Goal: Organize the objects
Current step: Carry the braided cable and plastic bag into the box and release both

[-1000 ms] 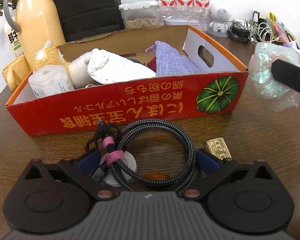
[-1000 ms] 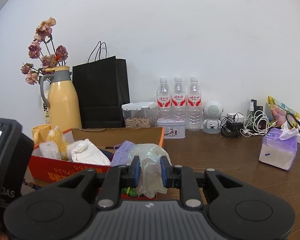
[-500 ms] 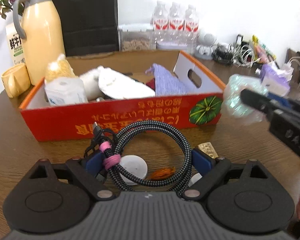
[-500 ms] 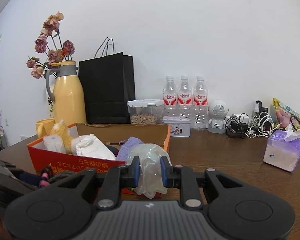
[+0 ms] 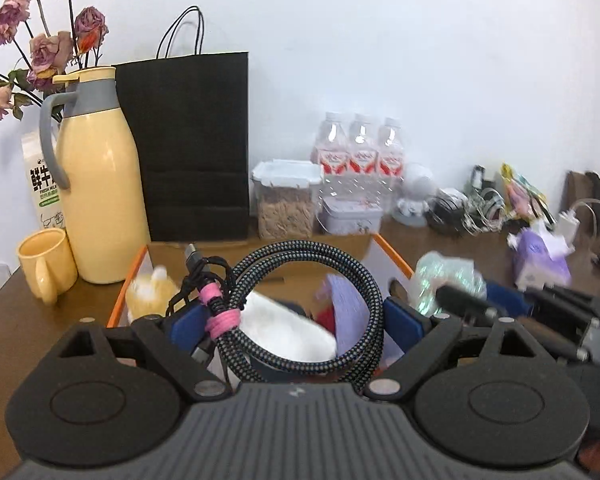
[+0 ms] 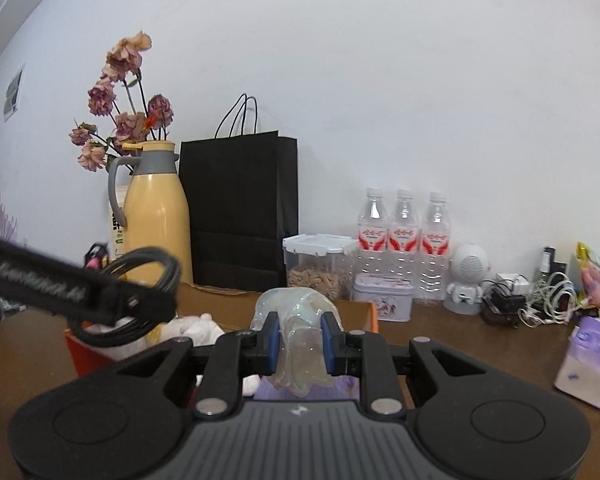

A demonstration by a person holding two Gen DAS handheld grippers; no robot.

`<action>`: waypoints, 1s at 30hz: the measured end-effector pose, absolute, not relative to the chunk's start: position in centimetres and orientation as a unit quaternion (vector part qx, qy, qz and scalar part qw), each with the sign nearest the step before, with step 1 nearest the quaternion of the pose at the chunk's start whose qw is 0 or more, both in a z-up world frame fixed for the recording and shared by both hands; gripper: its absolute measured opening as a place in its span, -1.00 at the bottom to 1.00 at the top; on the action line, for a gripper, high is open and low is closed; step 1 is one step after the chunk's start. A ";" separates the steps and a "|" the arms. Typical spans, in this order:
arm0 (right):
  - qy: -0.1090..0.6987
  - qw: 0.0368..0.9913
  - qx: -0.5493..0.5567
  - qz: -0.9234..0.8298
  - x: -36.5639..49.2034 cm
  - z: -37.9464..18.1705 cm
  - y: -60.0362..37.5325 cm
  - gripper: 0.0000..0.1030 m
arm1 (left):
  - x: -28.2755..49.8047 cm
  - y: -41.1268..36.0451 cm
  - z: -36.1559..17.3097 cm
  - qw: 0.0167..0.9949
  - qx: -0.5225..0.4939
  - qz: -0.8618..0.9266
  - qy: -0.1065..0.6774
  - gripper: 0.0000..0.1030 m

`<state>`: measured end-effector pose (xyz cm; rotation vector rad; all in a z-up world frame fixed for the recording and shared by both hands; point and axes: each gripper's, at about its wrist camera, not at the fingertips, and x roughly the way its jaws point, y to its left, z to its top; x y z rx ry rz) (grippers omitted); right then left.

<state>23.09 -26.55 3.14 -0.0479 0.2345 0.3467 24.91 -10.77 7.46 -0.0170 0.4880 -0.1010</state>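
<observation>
The coiled cable (image 5: 308, 312) has a rough braided cloth sheath. At two o'clock of it, the crumpled bag (image 6: 300, 336) is thin, glossy, iridescent plastic. The tabletop (image 6: 460, 344) is dark matt wood; the black bag (image 5: 188, 144) at eleven o'clock is matt paper.

Left wrist view: mounted just behind the left tool (image 5: 288, 320), close above the orange box (image 5: 392, 254), facing the back wall, tilted slightly down. Right wrist view: set behind the right tool (image 6: 300, 340), nearly level, aimed at the same wall from further right. Shared by both: yellow flask (image 5: 100, 184) (image 6: 158, 216), black bag (image 5: 192, 144) (image 6: 240, 208), water bottles (image 5: 358, 152) (image 6: 404, 236), brown worktop (image 5: 40, 320) (image 6: 480, 344).
</observation>
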 end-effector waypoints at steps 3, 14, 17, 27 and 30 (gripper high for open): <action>0.127 0.976 -0.026 0.174 25.8 3.0 -25.2 -0.61 | 27.8 -10.5 7.3 0.968 -0.016 -0.038 0.248 0.80; 0.149 0.978 -0.004 0.148 32.8 1.1 -23.1 -0.61 | 33.4 -9.9 5.2 0.964 -0.010 -0.017 0.265 0.81; 0.163 0.975 -0.004 0.153 33.8 0.2 -23.2 -0.61 | 34.0 -10.0 4.3 0.963 -0.004 -0.013 0.269 0.81; 0.191 0.968 -0.007 0.165 33.5 -0.3 -23.3 0.54 | 33.4 -9.1 3.5 0.965 -0.003 0.013 0.261 1.00; 0.185 0.968 -0.009 0.167 33.0 0.1 -23.2 0.92 | 32.7 -8.5 4.0 0.967 -0.010 0.018 0.253 1.00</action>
